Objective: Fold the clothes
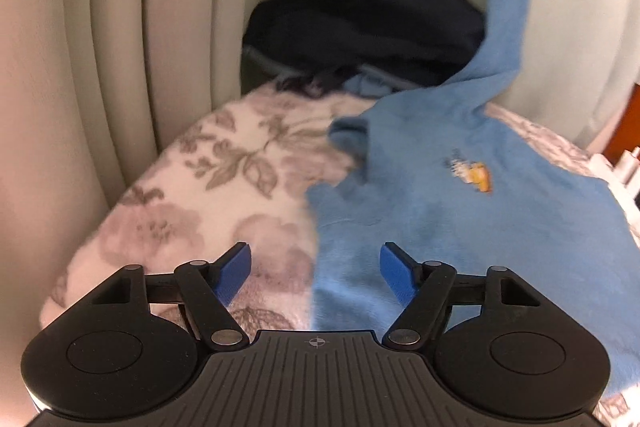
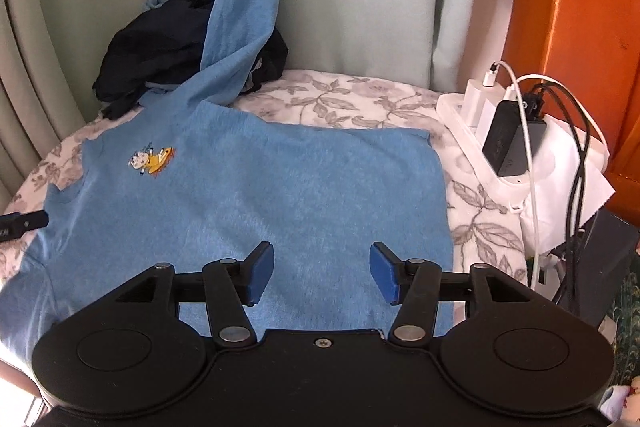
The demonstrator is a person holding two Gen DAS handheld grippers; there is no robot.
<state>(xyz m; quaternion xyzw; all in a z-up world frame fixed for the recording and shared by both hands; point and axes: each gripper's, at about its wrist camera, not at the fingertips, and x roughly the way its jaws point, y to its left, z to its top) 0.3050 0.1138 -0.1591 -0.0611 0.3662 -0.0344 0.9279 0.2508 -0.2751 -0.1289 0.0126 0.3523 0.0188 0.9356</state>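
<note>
My left gripper (image 1: 315, 273) hangs open over the near left edge of the blue sweater (image 2: 248, 203) — nothing between its jaws. My right gripper (image 2: 322, 273) gapes empty above the sweater's near hem, on the floral blanket (image 2: 476, 227).

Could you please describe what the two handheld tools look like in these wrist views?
Both look alike: the left tool and right tool each have a matte black body with two round housings, black linkage arms on silver pivot pins, and two blue pads. The left's ribbed plate bears a small crosshair mark; the right's shows a central screw.
</note>
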